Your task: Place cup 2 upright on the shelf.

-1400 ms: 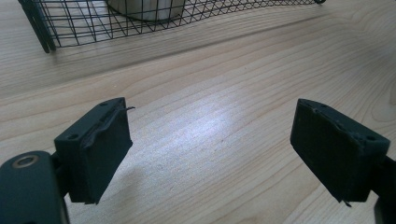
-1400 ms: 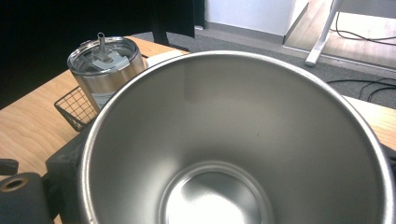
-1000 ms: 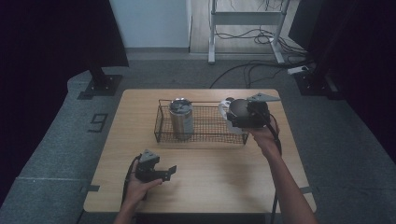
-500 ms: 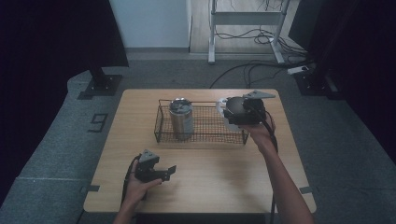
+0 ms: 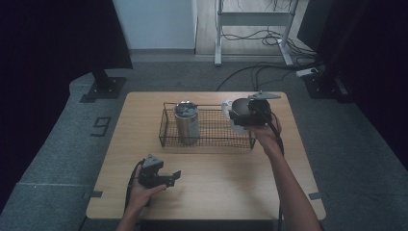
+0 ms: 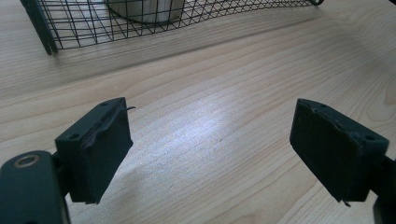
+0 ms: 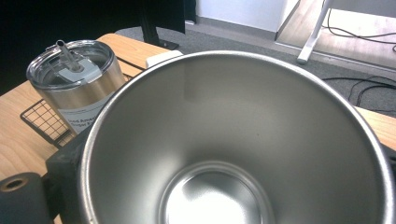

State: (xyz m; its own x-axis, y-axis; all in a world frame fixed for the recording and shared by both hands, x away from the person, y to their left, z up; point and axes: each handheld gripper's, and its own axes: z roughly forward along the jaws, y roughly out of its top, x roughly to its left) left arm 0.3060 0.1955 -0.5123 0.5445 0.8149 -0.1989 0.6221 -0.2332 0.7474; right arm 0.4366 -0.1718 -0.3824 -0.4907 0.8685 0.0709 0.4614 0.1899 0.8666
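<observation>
Right gripper view: my right hand-held gripper (image 5: 240, 117) is gripping a lidless steel tumbler (image 7: 238, 140) over the wire basket (image 5: 166, 126). Lowering it carelessly risks knocking the lidded tumbler (image 7: 77, 79). My left hand-held gripper (image 6: 224, 149) is idling open over the bench (image 6: 224, 84).

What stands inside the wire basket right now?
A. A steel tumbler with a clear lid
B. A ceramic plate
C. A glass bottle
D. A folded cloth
A: the lidded steel tumbler stands upright in the left part of the wire basket; the right gripper view shows its clear lid beside the open steel cup that the right tool holds.
</observation>
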